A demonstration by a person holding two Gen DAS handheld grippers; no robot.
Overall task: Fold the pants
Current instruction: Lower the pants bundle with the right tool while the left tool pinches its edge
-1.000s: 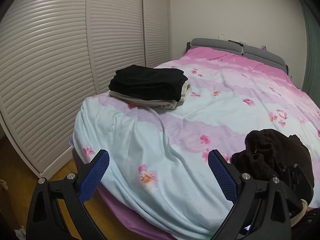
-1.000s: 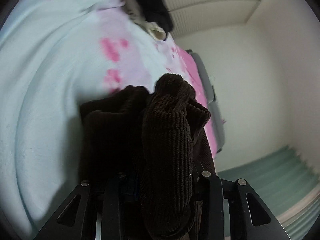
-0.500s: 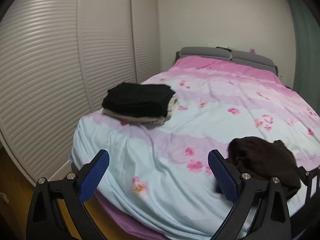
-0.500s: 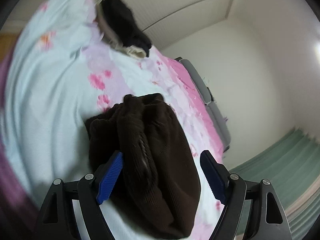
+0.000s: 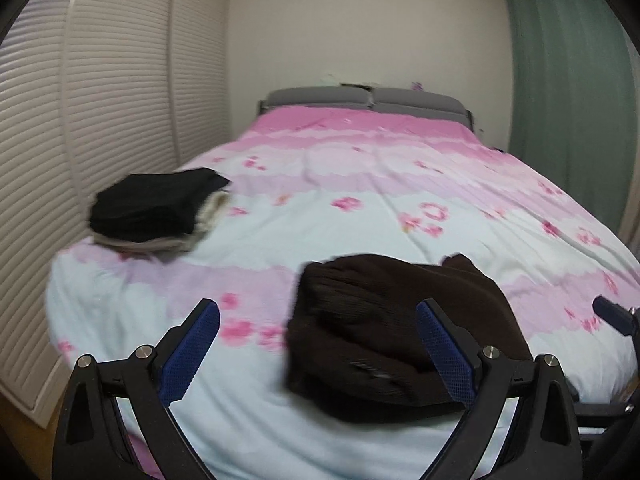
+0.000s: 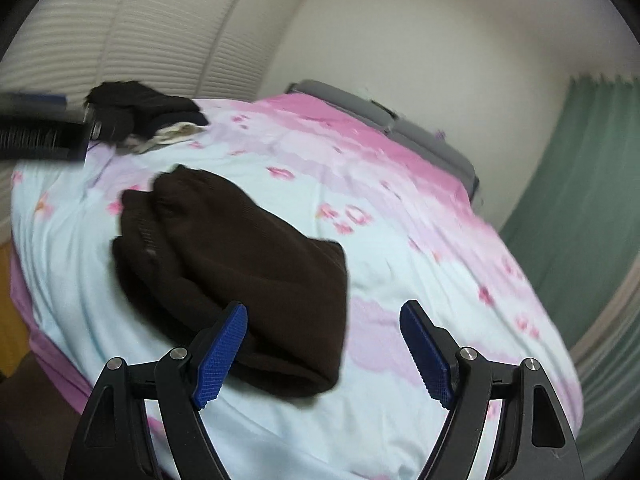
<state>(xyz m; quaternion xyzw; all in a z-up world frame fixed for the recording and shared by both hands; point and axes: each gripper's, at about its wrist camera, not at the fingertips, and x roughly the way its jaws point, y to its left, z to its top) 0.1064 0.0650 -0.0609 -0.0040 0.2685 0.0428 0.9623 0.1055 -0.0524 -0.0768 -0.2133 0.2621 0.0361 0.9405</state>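
Note:
The dark brown pants point(image 5: 384, 328) point(image 6: 232, 264) lie folded in a loose bundle on the flowered bedspread point(image 5: 360, 200) point(image 6: 400, 264) near the foot of the bed. My left gripper point(image 5: 318, 352) is open above the bed's foot, the pants lying behind its right finger. My right gripper point(image 6: 324, 348) is also open and holds nothing; the pants lie beyond its left finger. A tip of the right gripper point(image 5: 616, 316) shows at the right edge of the left wrist view. The left gripper point(image 6: 48, 132) appears as a dark blurred shape at the left edge of the right wrist view.
A folded pile of black and cream clothes point(image 5: 156, 208) point(image 6: 148, 120) sits at the bed's left side. Slatted white wardrobe doors point(image 5: 100, 120) stand close to the left. A grey headboard point(image 5: 360, 98) is at the far end, a green curtain point(image 5: 568, 100) on the right.
My right gripper let go of the brown pants, opened, rolled upright and drew back and up. My left gripper swung right, bringing the pants toward the middle of its view.

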